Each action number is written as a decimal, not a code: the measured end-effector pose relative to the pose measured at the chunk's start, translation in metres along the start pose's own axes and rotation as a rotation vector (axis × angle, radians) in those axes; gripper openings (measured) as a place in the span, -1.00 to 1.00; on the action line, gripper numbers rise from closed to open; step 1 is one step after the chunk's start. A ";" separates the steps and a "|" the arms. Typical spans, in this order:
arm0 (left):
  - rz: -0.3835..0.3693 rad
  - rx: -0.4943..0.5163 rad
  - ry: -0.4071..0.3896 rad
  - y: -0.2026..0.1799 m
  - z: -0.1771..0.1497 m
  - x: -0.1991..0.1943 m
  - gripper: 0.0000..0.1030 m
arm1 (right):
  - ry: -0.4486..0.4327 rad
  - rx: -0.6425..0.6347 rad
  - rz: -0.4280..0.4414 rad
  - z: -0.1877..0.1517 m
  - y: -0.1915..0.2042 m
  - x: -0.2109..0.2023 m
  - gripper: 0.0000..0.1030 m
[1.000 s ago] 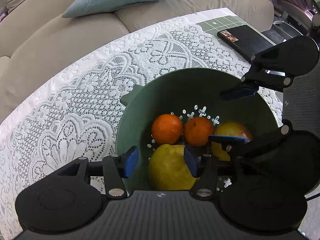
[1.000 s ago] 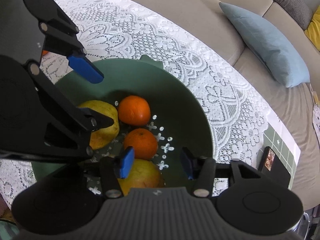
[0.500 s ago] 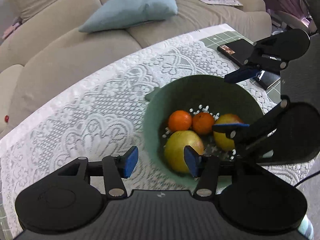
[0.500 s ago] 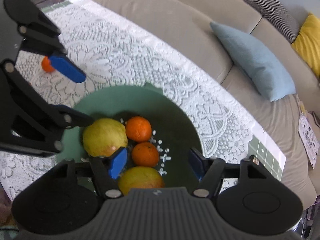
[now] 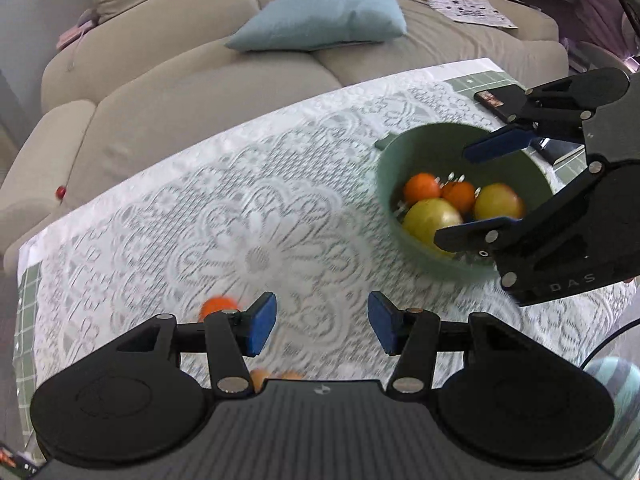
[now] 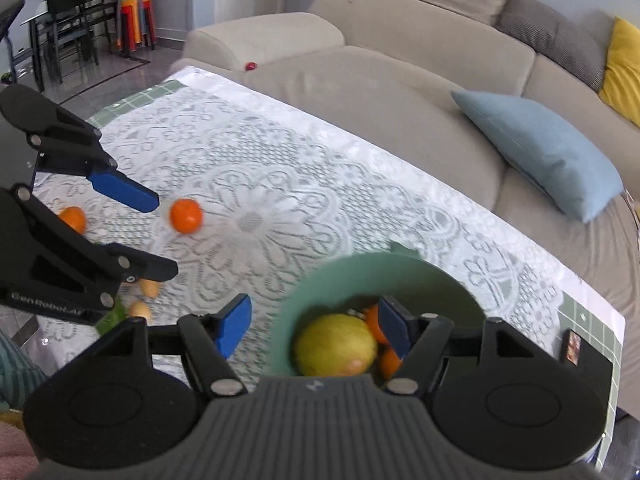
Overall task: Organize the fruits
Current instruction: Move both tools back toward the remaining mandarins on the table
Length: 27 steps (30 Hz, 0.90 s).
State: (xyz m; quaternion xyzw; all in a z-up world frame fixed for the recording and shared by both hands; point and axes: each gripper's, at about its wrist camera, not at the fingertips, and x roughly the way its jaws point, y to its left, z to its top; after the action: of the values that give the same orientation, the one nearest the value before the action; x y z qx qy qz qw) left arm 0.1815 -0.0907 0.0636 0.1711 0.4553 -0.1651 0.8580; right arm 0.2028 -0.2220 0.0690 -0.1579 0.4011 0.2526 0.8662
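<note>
Nearest my left camera, the left tongs (image 5: 322, 328) sit at bottom centre, blue pads parted about halfway with only lace between them and nothing held. Just beyond the left pad lies a blurred orange (image 5: 218, 306) on the worktop (image 5: 256, 240), and a bit of another fruit peeks out at the lower edge under the tongs' body. Further up and to the right stands the green bowl (image 5: 390, 184), holding two oranges, a yellow-green pear (image 5: 430, 218) and a yellow apple (image 5: 498, 202). The right tongs (image 5: 490, 184) hang over the bowl's right side; their jaws are opening and they grip nothing. From my right camera, the right tongs (image 6: 316, 328) show at bottom centre, with the bowl (image 6: 304, 304) and pear (image 6: 336, 346) below them and no pad pressing on fruit. At left, the left tongs (image 6: 148, 236) hover above the cloth; an orange (image 6: 186, 216) lies just past their upper pad, another orange (image 6: 72, 218) sits at the far left, and two small yellowish fruits (image 6: 144, 298) lie lower left. Beyond the worktop runs a beige sofa (image 5: 160, 92) with a blue cushion (image 5: 320, 18).
</note>
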 end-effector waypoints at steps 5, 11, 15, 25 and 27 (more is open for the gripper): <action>0.043 -0.013 0.032 0.026 -0.024 -0.007 0.21 | -0.024 0.003 0.069 0.007 0.030 0.003 0.38; 0.101 -0.045 0.086 0.063 -0.057 -0.009 0.21 | -0.019 -0.011 0.130 0.009 0.064 0.017 0.38; 0.132 -0.068 0.152 0.085 -0.082 -0.002 0.21 | 0.007 -0.013 0.154 0.009 0.077 0.034 0.38; 0.189 -0.134 0.262 0.129 -0.126 0.024 0.21 | 0.069 0.011 0.177 0.015 0.093 0.072 0.38; 0.188 -0.147 0.273 0.134 -0.130 0.028 0.21 | 0.081 0.011 0.180 0.016 0.094 0.079 0.38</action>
State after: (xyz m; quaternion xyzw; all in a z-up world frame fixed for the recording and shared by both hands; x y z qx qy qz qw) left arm 0.1606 0.0819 -0.0093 0.1705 0.5603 -0.0254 0.8102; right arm 0.2028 -0.1125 0.0112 -0.1266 0.4499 0.3205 0.8239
